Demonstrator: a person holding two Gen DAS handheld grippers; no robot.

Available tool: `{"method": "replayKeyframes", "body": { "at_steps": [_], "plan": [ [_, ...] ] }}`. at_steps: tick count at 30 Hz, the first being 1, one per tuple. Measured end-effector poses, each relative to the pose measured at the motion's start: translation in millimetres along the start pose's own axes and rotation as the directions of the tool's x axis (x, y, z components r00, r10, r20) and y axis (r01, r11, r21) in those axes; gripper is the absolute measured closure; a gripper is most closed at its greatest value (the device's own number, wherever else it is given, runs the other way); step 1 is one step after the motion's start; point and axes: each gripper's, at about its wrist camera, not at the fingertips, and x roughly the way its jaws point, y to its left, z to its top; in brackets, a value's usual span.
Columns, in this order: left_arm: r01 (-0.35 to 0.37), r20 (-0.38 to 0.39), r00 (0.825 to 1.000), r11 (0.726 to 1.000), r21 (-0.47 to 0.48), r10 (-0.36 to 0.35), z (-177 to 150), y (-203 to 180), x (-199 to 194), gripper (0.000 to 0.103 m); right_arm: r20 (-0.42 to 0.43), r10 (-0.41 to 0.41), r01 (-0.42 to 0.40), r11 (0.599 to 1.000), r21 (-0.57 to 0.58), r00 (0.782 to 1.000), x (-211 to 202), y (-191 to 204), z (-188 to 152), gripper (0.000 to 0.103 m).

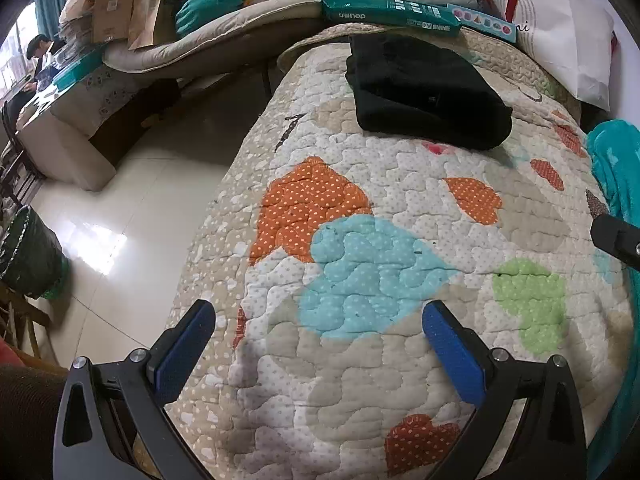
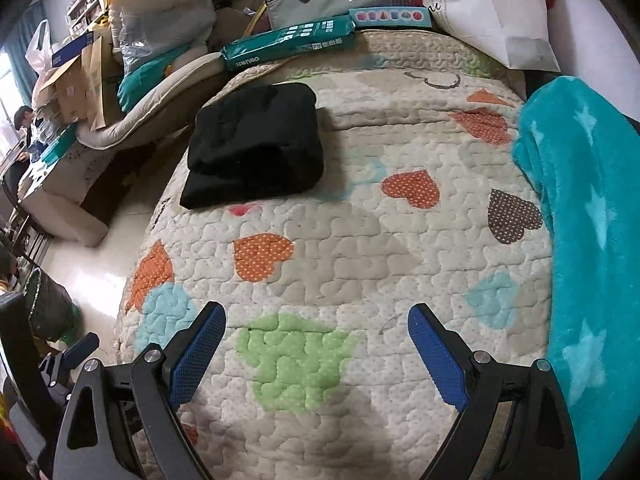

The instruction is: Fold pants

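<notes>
Pants (image 2: 256, 144) lie as a compact black bundle on the quilt (image 2: 360, 240), well ahead of both grippers and apart from them. Left gripper (image 1: 320, 328) and right gripper (image 2: 316, 332) hover spread wide, holding nothing. Folding looks finished, judging by the tidy stack; perhaps only a final squaring remains.

My teal blanket (image 2: 592, 208) runs off the right edge, so I can't see its full extent. The folded pants (image 2: 256, 144) hide their own inner layers, and the green box's (image 2: 288, 42) print is too small to read.
</notes>
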Motion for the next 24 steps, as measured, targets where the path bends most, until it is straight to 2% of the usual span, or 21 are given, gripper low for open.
{"method": "replayKeyframes", "body": {
  "at_steps": [7, 16, 24],
  "plan": [
    [0.031, -0.014, 0.999, 0.999, -0.026, -0.031, 2, 4, 0, 0.0, -0.005, -0.019, 0.019, 1.0, -0.025, 1.0, 3, 6, -8, 0.007],
    [0.057, -0.008, 0.998, 0.998, -0.031, -0.057, 3, 8, -5, 0.0, 0.022, -0.05, 0.053, 0.992, -0.117, 0.998, -1, 26, -19, 0.007],
    [0.057, 0.009, 0.998, 0.998, -0.006, -0.057, 3, 6, -9, 0.0, 0.036, -0.079, 0.082, 0.99, -0.11, 0.996, -5, 25, -24, 0.007]
  ]
}}
